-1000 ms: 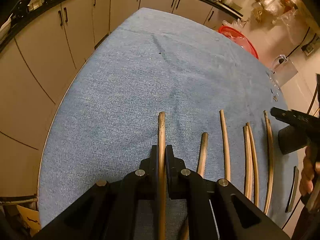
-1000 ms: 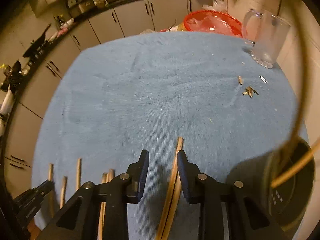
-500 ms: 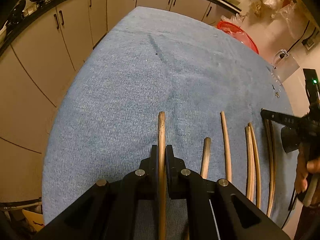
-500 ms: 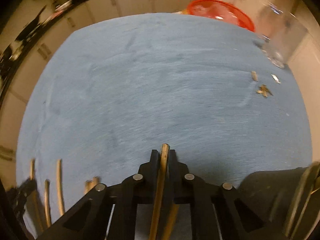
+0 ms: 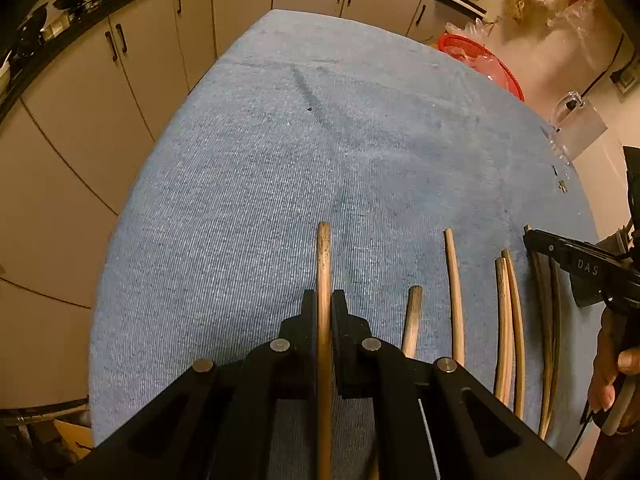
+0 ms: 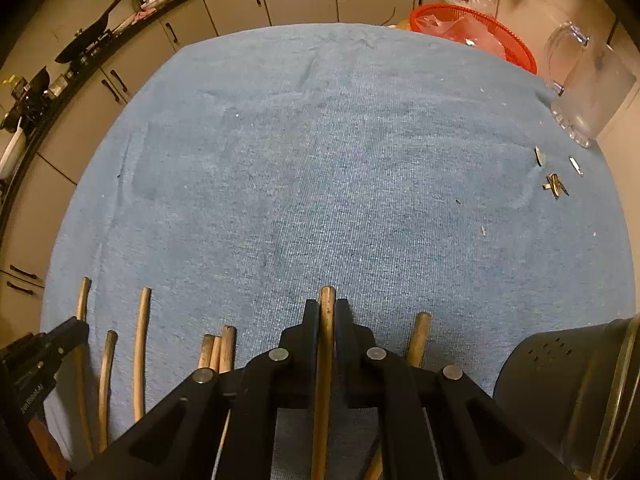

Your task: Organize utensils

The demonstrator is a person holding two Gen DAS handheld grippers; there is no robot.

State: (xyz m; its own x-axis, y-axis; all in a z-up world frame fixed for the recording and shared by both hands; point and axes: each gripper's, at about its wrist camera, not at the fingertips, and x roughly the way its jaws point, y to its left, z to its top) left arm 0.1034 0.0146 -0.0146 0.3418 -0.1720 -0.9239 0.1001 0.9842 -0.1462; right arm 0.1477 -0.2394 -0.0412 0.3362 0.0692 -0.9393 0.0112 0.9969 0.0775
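Both grippers mid-pickup: left gripper (image 5: 324,304) jaws clamp one thin brown wooden chopstick (image 5: 323,256), right gripper (image 6: 326,314) jaws clamp another (image 6: 327,300), over blue cloth-covered table (image 6: 320,160). Next (probably): carry to dark perforated holder (image 6: 560,380), w/ loose sticks left lying.

Right gripper (image 6: 325,312) now clamped on one chopstick (image 6: 326,344), jaws gaping a second back with the pair loose between the fingers; second stick (image 6: 418,338) now just right of the fingers.

Wooden chopsticks (image 5: 456,292) lie roughly parallel on the blue cloth; two sit clamped in grippers.
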